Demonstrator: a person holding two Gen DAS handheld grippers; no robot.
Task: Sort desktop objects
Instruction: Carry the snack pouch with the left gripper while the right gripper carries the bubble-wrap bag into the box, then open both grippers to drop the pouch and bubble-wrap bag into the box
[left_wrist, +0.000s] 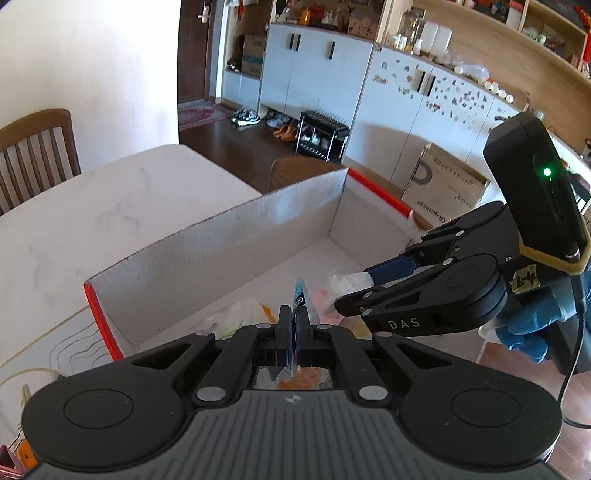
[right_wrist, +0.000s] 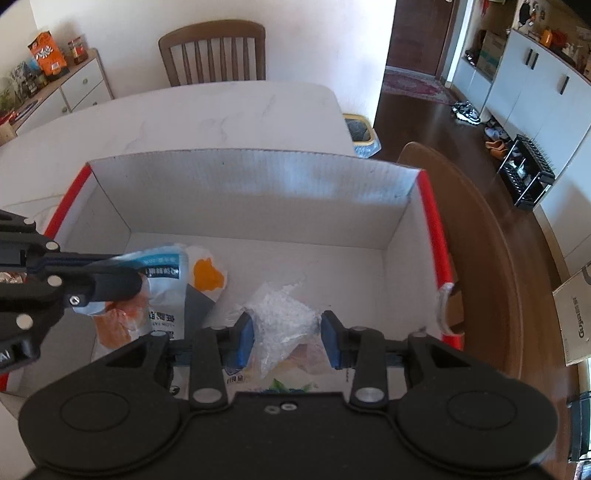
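An open white cardboard box with red edges stands on the white table. My left gripper is shut on a light-blue snack packet with an orange picture, held over the box's left side. My right gripper is shut on a crumpled clear plastic bag, held above the box floor near its middle. A white wrapper with an orange patch lies in the box.
The white marble table extends beyond the box. Wooden chairs stand at its far side, and another chair at the right. A brown carton sits on the floor. A gloved hand holds the right gripper.
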